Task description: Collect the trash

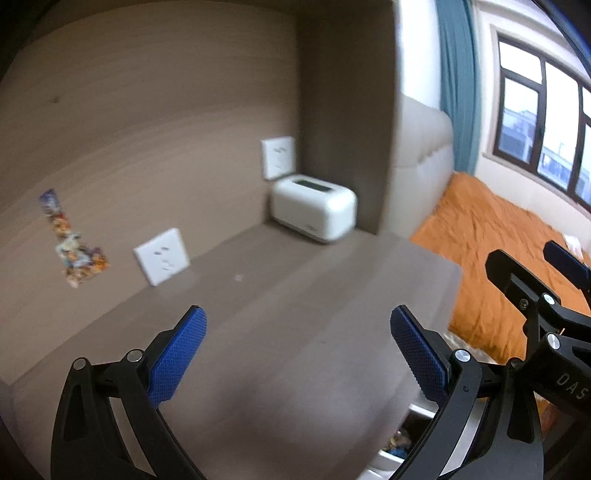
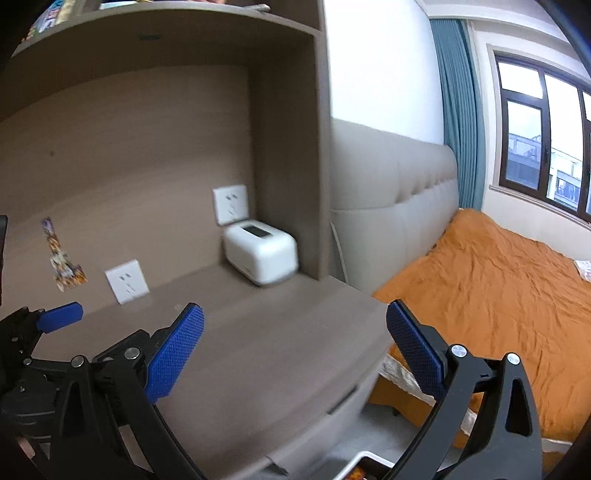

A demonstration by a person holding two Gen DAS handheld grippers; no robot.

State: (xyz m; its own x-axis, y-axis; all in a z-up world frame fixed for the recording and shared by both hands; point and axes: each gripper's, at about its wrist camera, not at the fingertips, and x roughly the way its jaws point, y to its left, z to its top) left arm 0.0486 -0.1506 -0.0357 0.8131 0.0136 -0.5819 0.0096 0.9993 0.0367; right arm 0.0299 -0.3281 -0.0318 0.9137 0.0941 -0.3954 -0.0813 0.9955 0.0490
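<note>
Two hand-held grippers hover above the worktop (image 1: 280,332), side by side. The left hand-held gripper (image 1: 297,350) and right hand-held gripper (image 2: 294,345) both stand wide apart, gripping nothing. A colourful wrapper (image 1: 72,243) sits against the back panel, left of two wall sockets. Only the right view shows the upper shelf (image 2: 166,11). A bin (image 1: 397,439) below the worktop edge is mostly cut off; its contents are unclear.
</note>
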